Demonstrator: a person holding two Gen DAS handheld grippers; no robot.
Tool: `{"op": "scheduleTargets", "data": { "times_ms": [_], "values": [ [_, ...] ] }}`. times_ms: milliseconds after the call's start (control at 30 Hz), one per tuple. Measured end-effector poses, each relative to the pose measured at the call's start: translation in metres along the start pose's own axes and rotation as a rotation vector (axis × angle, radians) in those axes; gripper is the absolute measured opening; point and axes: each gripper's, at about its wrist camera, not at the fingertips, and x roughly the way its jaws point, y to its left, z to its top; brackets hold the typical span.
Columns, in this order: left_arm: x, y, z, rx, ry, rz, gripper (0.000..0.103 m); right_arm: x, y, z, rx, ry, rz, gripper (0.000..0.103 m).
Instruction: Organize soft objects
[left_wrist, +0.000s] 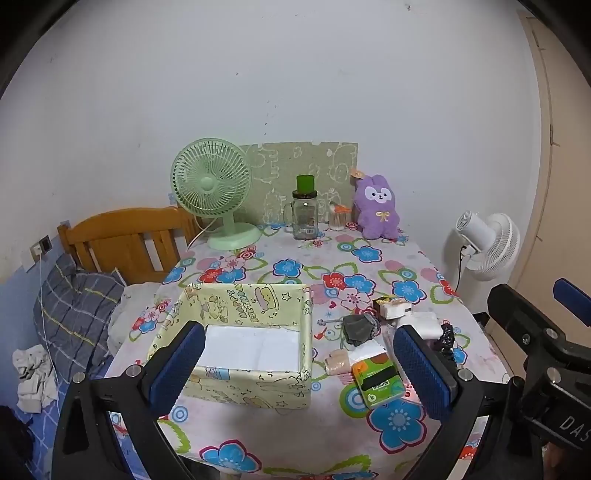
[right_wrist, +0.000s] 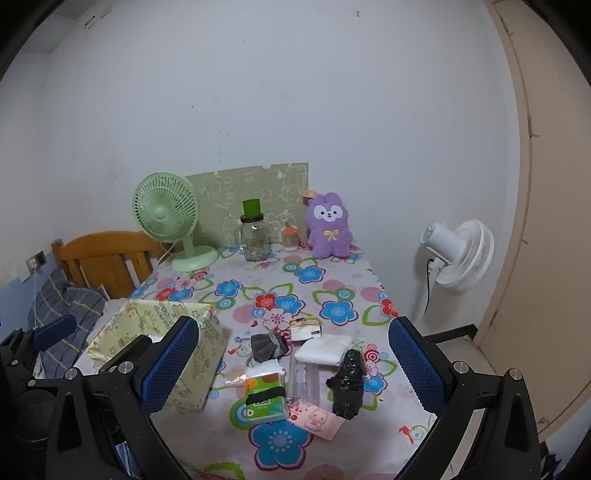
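Left wrist view: left gripper jaws spread, holding nothing, over yellow fabric box with white liner. Right gripper jaws spread above green tissue pack, crinkled black bag, grey sock. Farther back: glass jar, fluffy purple plush.

On the desk, a fabric box sits toward the front left corner, with a flat sheet lying in it. Right of the box, near the front right, small things cluster: a tissue pack at the front, a bunched sock behind it, a folded cloth to the sock's right, and a crumpled bag before the cloth. Along the back edge stand a desk fan at the left, then a jar, then a plush toy at the right. A standing fan stands beyond the desk's right edge; a bed lies off the left edge.
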Motion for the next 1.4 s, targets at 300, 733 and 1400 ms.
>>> {"op": "scheduleTargets", "data": {
  "times_ms": [300,733,1400],
  "values": [
    [0.0018,-0.0008,-0.0003,-0.002,0.006,0.003,0.102,0.0016,0.0002,-0.0019,0.002,0.007,0.006,0.103],
    [-0.0007,0.0007,-0.0046,-0.028,-0.003,-0.003,0.102,0.0038,-0.0003,-0.0048,0.019,0.016,0.021,0.103],
    [0.0048,0.0022,-0.0071,-0.034,0.012,0.012,0.102,0.0070,0.0007,-0.0060,0.014,0.024,0.021,0.103]
  ]
}}
